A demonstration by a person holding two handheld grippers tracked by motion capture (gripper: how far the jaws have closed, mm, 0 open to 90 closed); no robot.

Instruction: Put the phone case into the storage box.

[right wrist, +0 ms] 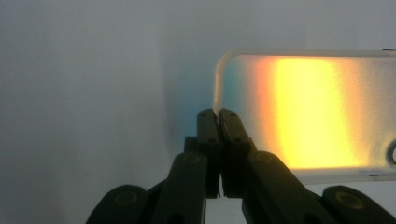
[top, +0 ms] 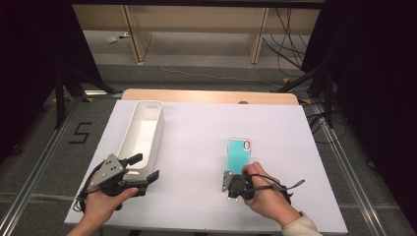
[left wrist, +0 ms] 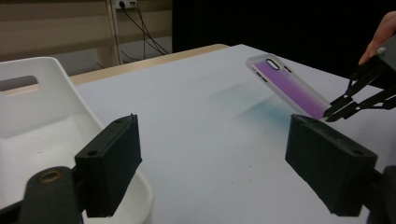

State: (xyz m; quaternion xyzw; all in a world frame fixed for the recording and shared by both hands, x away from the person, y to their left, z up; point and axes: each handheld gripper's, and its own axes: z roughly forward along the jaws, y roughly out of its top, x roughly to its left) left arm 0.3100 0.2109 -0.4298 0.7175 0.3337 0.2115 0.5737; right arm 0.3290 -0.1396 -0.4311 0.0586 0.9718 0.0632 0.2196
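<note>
Nearest the high camera, the person's right hand (top: 268, 196) holds the right gripper (top: 235, 189), its jaws pressed together on the near short edge of the phone case (top: 239, 155). From the left gripper view the case is tilted, near end lifted off the white table (top: 196, 147), far end apparently touching it, though that contact is hard to judge. Its long axis runs away from the person, camera cutout at the far end. On the left, the left gripper (top: 146, 169) hangs with jaws spread wide at the near end of the white tray (top: 142, 130).
</note>
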